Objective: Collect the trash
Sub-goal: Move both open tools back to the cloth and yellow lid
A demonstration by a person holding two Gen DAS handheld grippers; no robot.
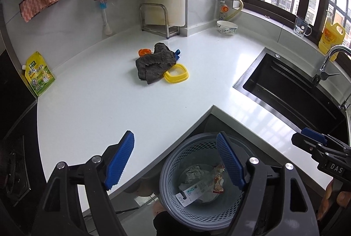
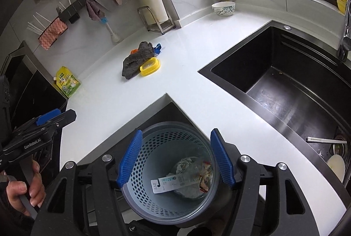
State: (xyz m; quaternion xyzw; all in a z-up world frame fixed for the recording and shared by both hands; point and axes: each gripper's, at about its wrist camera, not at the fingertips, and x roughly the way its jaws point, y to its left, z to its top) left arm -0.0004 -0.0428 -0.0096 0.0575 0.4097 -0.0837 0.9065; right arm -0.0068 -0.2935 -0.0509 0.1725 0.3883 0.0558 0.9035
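"LOVE" on the white card (image 2: 173, 183) in the bin, "GenRobot.AI" on the left tongs (image 2: 33, 145), "DAS" on the right tongs (image 1: 334, 168)

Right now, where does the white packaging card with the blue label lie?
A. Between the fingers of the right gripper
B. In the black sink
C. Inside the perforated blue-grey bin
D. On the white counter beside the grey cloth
C: the packaging card lies at the bottom of the perforated bin, among crumpled wrappers, below both open grippers.
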